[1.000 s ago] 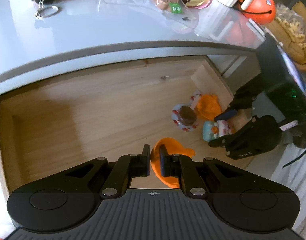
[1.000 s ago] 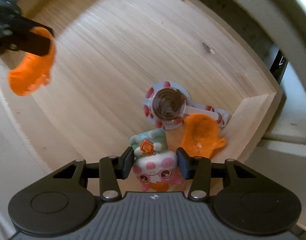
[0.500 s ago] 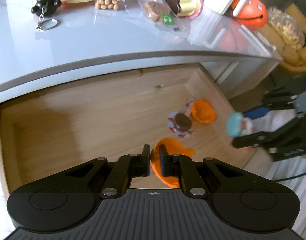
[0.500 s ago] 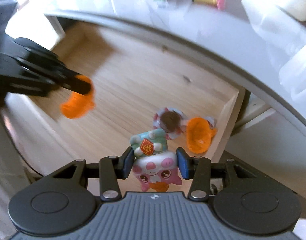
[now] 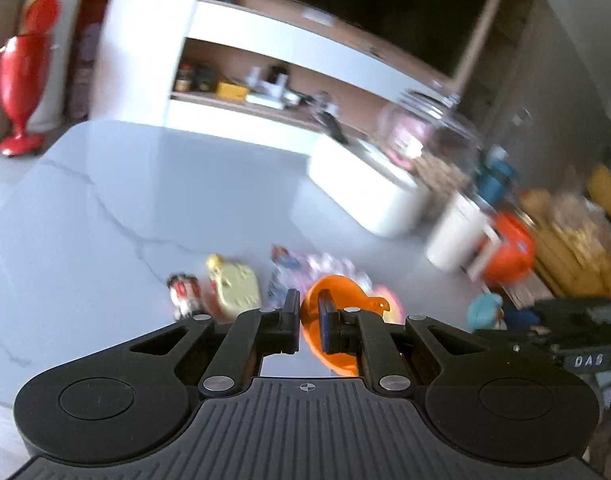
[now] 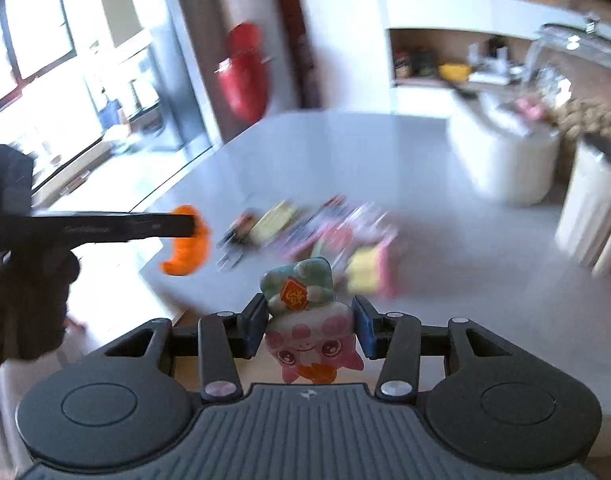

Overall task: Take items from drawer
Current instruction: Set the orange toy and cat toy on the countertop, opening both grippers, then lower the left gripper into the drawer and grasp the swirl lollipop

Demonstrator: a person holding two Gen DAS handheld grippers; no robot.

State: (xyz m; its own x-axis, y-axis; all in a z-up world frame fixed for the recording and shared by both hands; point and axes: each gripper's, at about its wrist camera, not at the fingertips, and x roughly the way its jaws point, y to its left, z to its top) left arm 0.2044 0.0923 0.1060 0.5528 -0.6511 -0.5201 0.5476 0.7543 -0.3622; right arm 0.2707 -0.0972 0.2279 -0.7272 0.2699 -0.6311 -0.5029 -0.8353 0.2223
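Both grippers were up over the grey tabletop, each with a piece in its grip. The left gripper had its jaws drawn almost together, pinching the thin wall of an orange cup-like toy; the toy's bowl bulged out to the right of the pads and its small tab stuck out further right. From the other side, the same orange toy hung at the tip of the left gripper, which reached in level from the left edge. The right gripper stood part-way open, its blue-faced pads pressed against both sides of a pink pig figurine wearing a pale green hat with an orange tag; the figurine sat upright between the pads. In the left camera's view, that figurine showed only as a teal and white blur at the end of the right gripper low on the right. Beyond both grippers, on the tabletop, lay a loose row of small items, too smeared to sort beyond a pale yellow piece and a little dark and red one beside it. Further back on the table stood a white rounded box and a clear jar, and a red vase stood on the floor beyond the table's far corner. The drawer was not in either view.
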